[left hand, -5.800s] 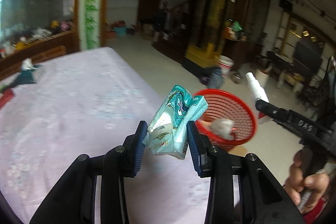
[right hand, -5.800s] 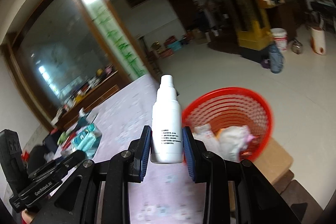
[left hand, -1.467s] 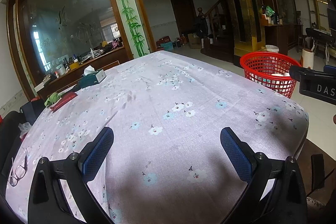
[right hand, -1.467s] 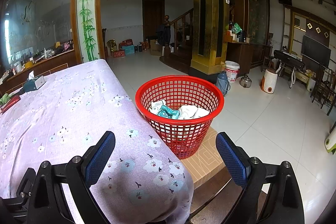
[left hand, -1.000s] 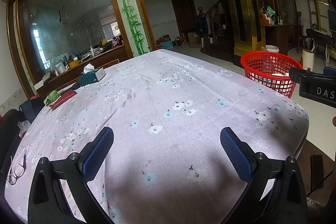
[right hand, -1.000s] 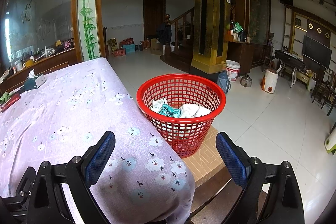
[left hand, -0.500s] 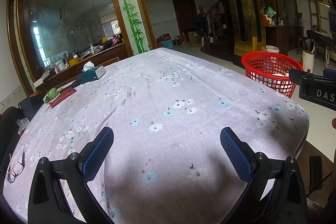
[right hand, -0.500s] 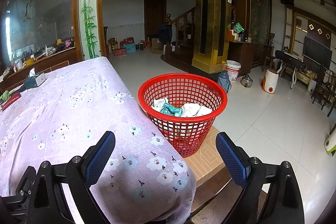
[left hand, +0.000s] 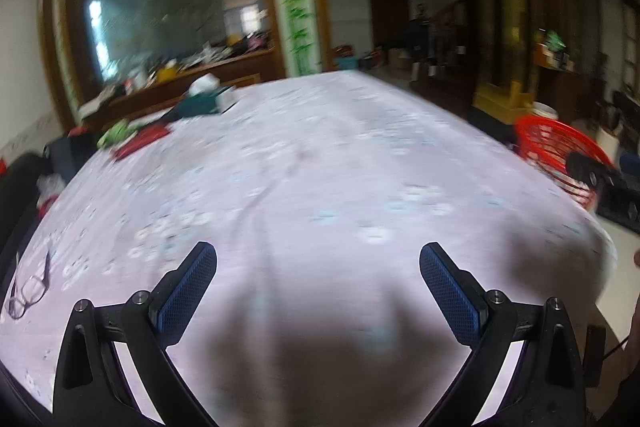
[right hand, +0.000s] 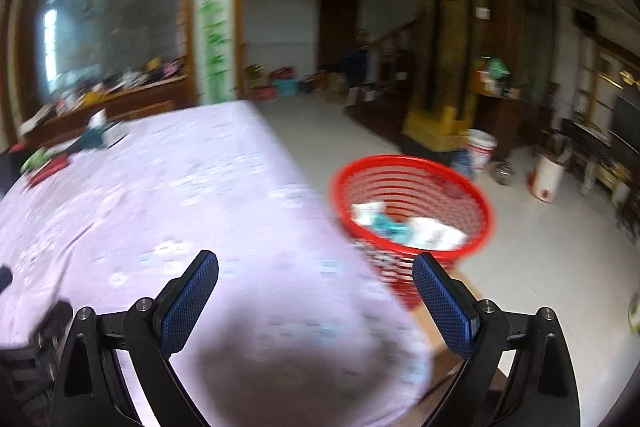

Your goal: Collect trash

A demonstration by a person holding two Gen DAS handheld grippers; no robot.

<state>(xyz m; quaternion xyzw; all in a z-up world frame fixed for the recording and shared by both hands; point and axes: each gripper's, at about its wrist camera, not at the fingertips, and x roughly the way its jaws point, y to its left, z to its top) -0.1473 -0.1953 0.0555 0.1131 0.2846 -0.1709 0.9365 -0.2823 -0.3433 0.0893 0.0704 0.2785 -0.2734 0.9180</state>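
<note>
The red mesh basket [right hand: 412, 187] stands on a low stand past the table's right edge, holding white and teal trash [right hand: 400, 225]. The same red basket [left hand: 556, 155] shows at the right of the left wrist view, partly hidden by the other gripper's black body. My left gripper [left hand: 318, 267] hangs open over the floral tablecloth [left hand: 312, 187], nothing between its blue pads. My right gripper [right hand: 316, 275] is open too, empty, above the table's near right corner, short of the basket. Both views are motion-blurred.
A teal tissue box [left hand: 206, 101], a red item [left hand: 140, 141] and green cloth [left hand: 116, 133] lie at the table's far left. Eyeglasses [left hand: 28, 291] rest near the left edge. A white bucket [right hand: 482, 147] and a white container [right hand: 548, 175] stand on the tiled floor beyond the basket.
Since 5.8 s ago the tissue pack and the white spray bottle have left both grippers, and both jaws have opened. In the last half second both cameras swung, blurring the views.
</note>
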